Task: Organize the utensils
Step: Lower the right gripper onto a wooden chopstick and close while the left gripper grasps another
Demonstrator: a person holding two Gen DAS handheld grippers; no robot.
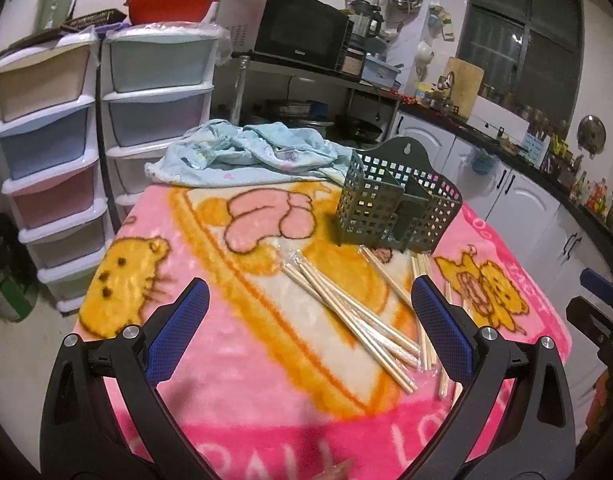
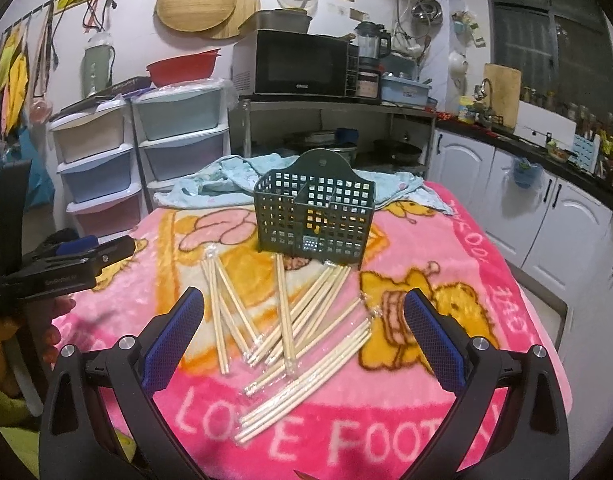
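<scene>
Several pairs of wrapped wooden chopsticks [image 2: 290, 332] lie scattered on the pink blanket; they also show in the left wrist view [image 1: 354, 316]. A dark green perforated utensil holder [image 2: 314, 216] stands upright behind them, seen too in the left wrist view [image 1: 394, 204]. My right gripper [image 2: 304, 334] is open and empty, hovering above the chopsticks. My left gripper [image 1: 310, 328] is open and empty, to the left of the pile; it appears at the left edge of the right wrist view [image 2: 78, 260].
A pink cartoon blanket [image 2: 486, 288] covers the table. A crumpled light blue cloth [image 2: 234, 184] lies behind the holder. Plastic drawer towers [image 2: 146, 148] stand at the back left, a microwave [image 2: 298, 62] on a shelf behind, white cabinets [image 2: 546, 208] to the right.
</scene>
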